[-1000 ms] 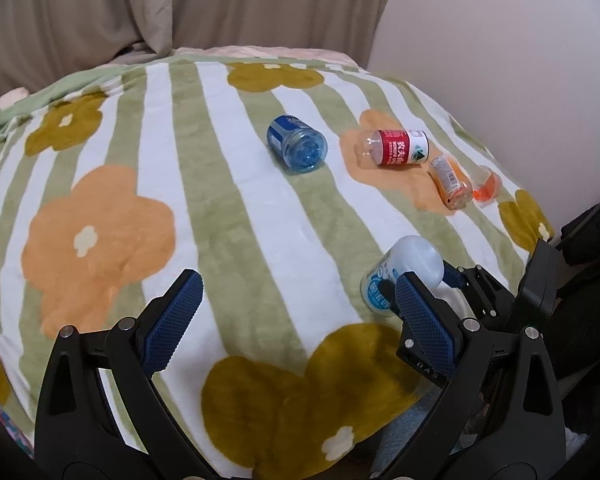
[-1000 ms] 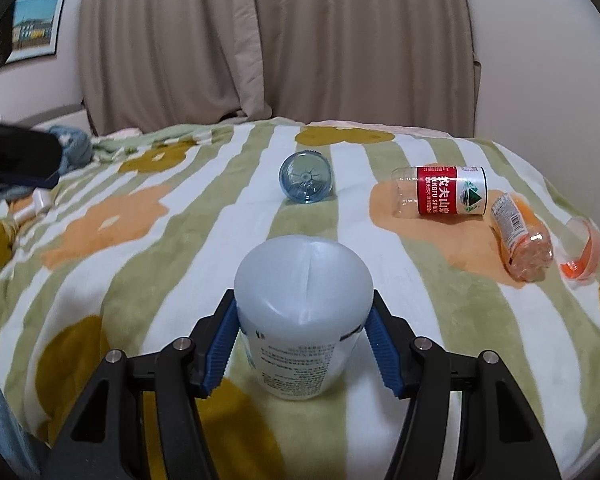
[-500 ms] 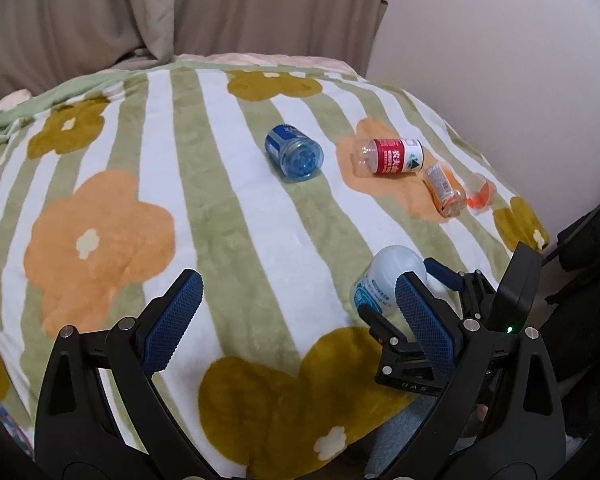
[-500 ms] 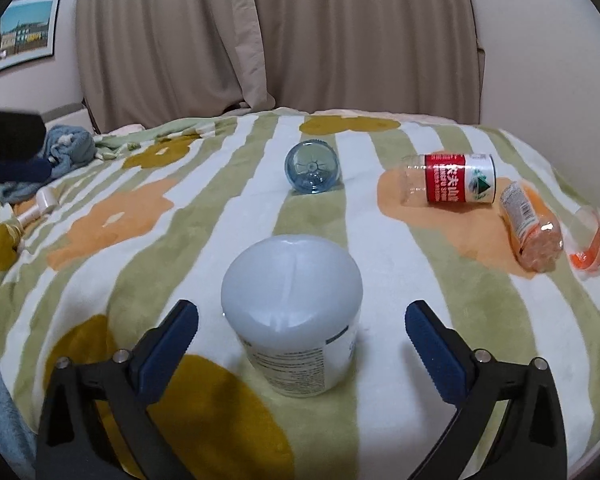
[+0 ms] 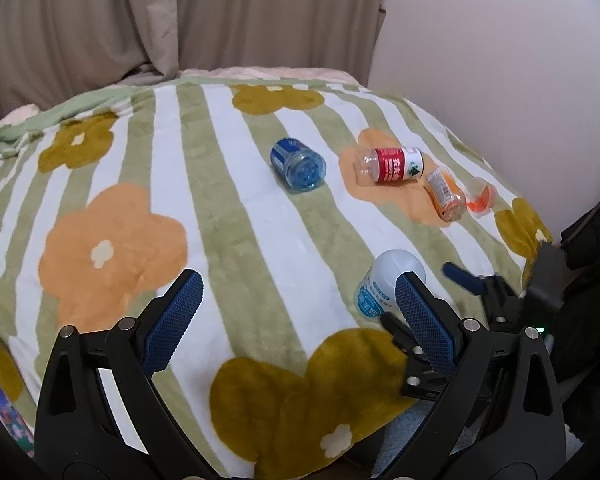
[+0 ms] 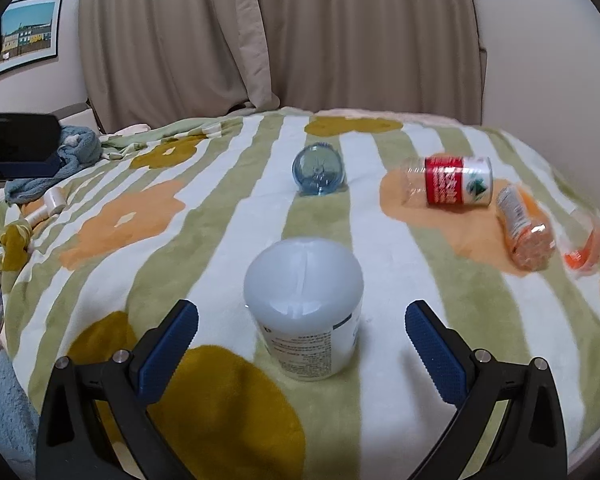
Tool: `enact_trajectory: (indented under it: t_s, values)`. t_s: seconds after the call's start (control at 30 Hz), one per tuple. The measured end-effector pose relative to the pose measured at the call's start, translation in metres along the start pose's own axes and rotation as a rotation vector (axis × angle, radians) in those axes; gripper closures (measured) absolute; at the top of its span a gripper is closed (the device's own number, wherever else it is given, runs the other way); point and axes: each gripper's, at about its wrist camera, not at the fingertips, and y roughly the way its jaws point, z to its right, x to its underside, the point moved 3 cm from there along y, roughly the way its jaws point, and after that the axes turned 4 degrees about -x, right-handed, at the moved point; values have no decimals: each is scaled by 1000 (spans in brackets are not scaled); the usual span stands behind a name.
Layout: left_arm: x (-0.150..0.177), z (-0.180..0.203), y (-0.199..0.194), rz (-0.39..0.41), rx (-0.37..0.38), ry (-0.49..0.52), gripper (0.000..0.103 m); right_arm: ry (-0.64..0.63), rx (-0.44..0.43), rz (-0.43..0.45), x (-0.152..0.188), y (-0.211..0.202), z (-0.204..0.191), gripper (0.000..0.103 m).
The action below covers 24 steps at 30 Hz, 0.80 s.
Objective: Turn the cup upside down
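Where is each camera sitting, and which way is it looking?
Left wrist camera: rides on the left tongs, looks across the striped flower blanket toward the wall; its own open black-and-blue tongs show, plus the right tongs beside the white cup.
Right wrist camera: rides on the right tongs, faces the curtains; its open tongs flank the upside-down white cup without touching.
Both views share: the white cup, blue jar, red-label bottle and blanket.

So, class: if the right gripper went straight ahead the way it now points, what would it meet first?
The white cup, standing bottom up on the blanket, directly between the open jaws of the right gripper. The blue cup, on its side, lies farther along roughly the same line.
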Motion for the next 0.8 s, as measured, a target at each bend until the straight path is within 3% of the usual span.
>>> enact_trajectory:
  t_s: [0.2,0.37,0.53,0.57,0.67,0.8]
  values:
    - [-25,6,-31,132,12,34,6,29,77,119,-41,-67,7,0]
    - [-57,23,-69,340,22,91,6,32,344,258,-83,-140,16,0]
    - [-77,41,-96,483,49,129,6,95,444,305,-106,-190,30,0]
    - [-79,45,-99,500,51,136,1,106,467,313,-107,-199,32,0]
    - [-76,53,-104,533,57,143,0,151,500,325,-106,-217,38,0]
    - [-66,57,-102,518,92,127,0,196,550,315,-97,-221,43,0]
